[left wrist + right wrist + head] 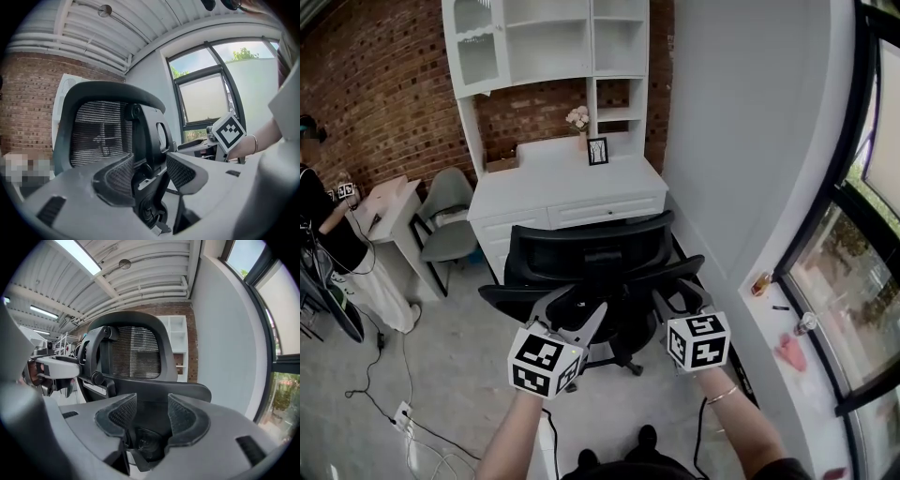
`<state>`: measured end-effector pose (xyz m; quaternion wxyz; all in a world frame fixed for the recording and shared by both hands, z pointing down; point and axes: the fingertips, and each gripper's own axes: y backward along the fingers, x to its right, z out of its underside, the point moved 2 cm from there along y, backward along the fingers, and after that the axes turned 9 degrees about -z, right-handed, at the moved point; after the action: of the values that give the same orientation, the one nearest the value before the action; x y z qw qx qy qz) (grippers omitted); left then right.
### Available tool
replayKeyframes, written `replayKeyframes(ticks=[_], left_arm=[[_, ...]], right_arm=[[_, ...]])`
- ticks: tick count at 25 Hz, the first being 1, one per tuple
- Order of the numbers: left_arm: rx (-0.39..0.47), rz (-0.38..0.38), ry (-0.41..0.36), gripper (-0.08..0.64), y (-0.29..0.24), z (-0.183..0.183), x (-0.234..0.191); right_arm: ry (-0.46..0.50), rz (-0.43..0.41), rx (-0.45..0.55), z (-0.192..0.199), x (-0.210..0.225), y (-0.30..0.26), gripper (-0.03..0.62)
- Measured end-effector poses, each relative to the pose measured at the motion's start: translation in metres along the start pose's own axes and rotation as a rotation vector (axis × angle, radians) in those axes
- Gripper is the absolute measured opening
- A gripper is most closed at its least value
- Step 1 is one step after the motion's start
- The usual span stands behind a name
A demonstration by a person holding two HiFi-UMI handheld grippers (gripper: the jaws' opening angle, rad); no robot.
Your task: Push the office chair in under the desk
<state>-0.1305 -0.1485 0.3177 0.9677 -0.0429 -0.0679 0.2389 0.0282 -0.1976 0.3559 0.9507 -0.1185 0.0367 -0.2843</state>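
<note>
A black mesh-backed office chair (586, 258) stands in front of the white desk (534, 187), its back toward me and its seat partly at the desk's front. My left gripper (570, 311) is at the rear of the chair, open; in the left gripper view (149, 171) the chair's black back bracket (147, 140) shows between the pads, not pressed by them. My right gripper (680, 298) is open by the chair's right side; in the right gripper view (151, 412) the armrest (159, 389) runs across just beyond the pads.
A white wall (750, 141) runs close along the right of chair and desk, with a window sill (783, 323) behind it. A grey chair (450, 220), a small table and a person (328, 234) are at the left. Cables and a power strip (403, 412) lie on the floor.
</note>
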Motion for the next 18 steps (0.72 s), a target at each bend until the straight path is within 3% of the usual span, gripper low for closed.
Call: replayKeyframes(ticks=[4, 10, 14, 18], left_arm=[[-0.031, -0.029, -0.058, 0.206, 0.006, 0.006, -0.007], [-0.14, -0.082, -0.247, 0.216, 0.01, 0.018, -0.031], [-0.251, -0.024, -0.488, 0.216, 0.006, 0.03, -0.028], [-0.362, -0.02, -0.729, 0.23, 0.005, 0.033, -0.034]], right_arm=[[0.089, -0.019, 0.002, -0.004, 0.015, 0.001, 0.189], [0.428, -0.09, -0.015, -0.022, 0.019, -0.001, 0.198], [0.615, -0.167, -0.055, -0.027, 0.013, -0.009, 0.201], [0.799, -0.244, -0.108, -0.026, 0.0, -0.018, 0.209]])
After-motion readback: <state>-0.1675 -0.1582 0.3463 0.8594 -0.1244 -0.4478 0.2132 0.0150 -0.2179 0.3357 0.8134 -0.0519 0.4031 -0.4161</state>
